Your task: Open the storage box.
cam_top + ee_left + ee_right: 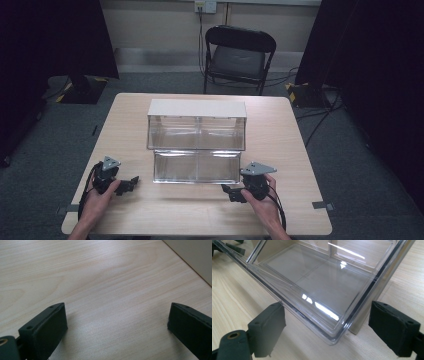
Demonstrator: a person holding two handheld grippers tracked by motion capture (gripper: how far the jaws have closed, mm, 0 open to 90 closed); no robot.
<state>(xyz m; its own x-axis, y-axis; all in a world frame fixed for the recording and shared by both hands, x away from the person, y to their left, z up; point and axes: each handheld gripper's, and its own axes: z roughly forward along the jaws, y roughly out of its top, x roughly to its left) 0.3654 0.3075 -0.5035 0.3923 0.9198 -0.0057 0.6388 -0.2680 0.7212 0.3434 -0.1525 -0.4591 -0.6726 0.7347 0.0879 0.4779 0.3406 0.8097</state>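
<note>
A clear plastic two-tier bin with a white top stands in the middle of the wooden table. My left gripper rests on the table at the front left, a short way from the bin's lower tray. In the left gripper view its jaws stand wide apart over bare wood. My right gripper lies at the front right, pointing at the tray's near right corner. In the right gripper view that gripper is open, the clear tray's corner sits between the pads, and neither pad touches it.
A black folding chair stands beyond the far table edge. Dark curtains hang at both sides, and cables run over the grey floor. In the left gripper view the table's edge runs across the upper right.
</note>
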